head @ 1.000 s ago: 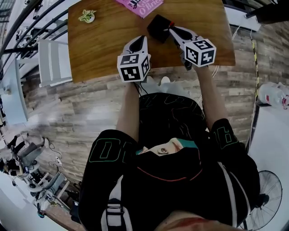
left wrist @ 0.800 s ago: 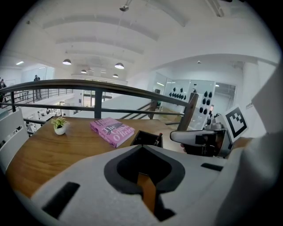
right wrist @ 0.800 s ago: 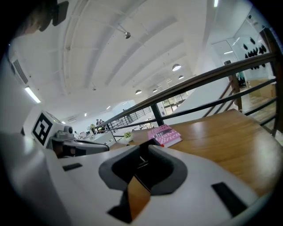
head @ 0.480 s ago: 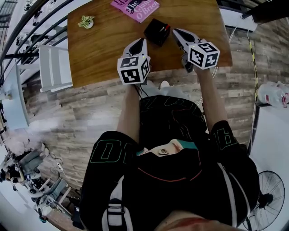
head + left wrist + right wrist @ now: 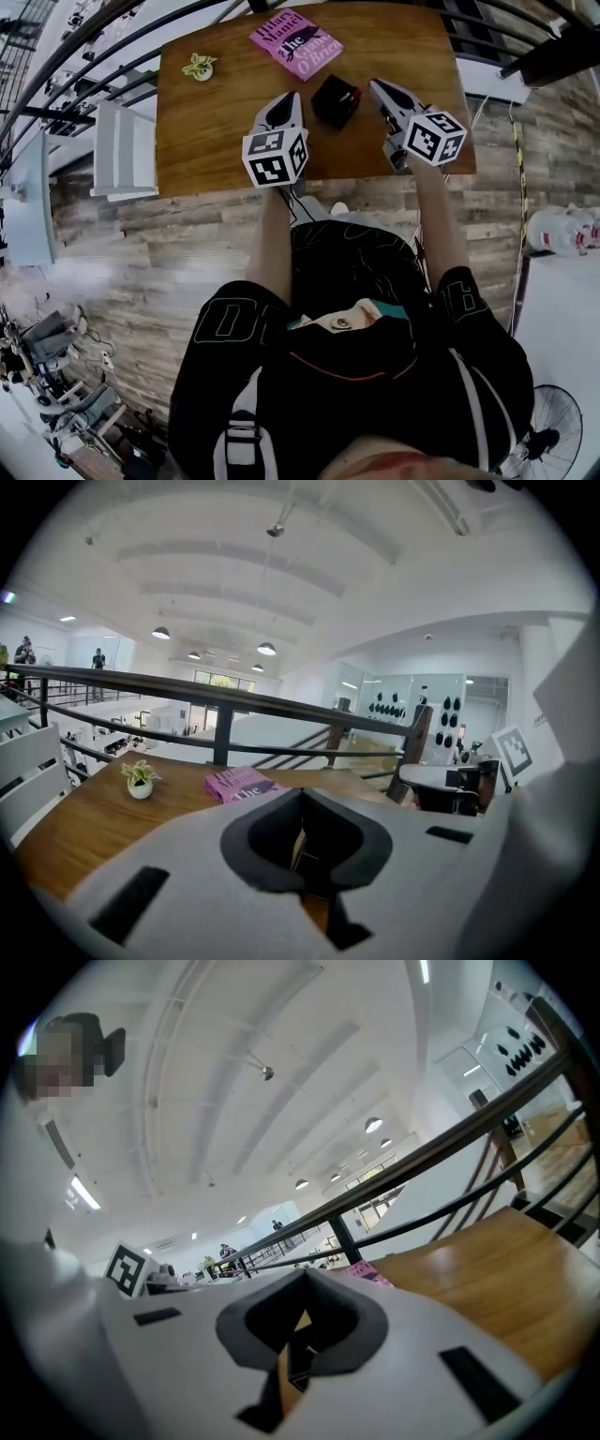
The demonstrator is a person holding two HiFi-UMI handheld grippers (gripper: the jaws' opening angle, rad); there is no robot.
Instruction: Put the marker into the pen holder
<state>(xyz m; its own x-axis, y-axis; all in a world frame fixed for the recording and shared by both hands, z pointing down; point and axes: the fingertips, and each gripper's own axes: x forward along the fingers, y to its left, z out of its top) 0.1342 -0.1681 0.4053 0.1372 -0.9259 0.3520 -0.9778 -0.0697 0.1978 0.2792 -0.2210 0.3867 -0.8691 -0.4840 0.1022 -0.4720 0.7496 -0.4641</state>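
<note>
Pen holder (image 5: 330,103): black box at upper centre, on the desk (image 5: 216,131).
Marker (image 5: 352,94): red end at the holder's right rim, apparently standing inside.
Left hand-held gripper (image 5: 288,97): jaws together, empty, just left of the holder.
Right hand-held gripper (image 5: 378,87): jaws together, empty, clear of the holder, likely because delivery is done.
</note>
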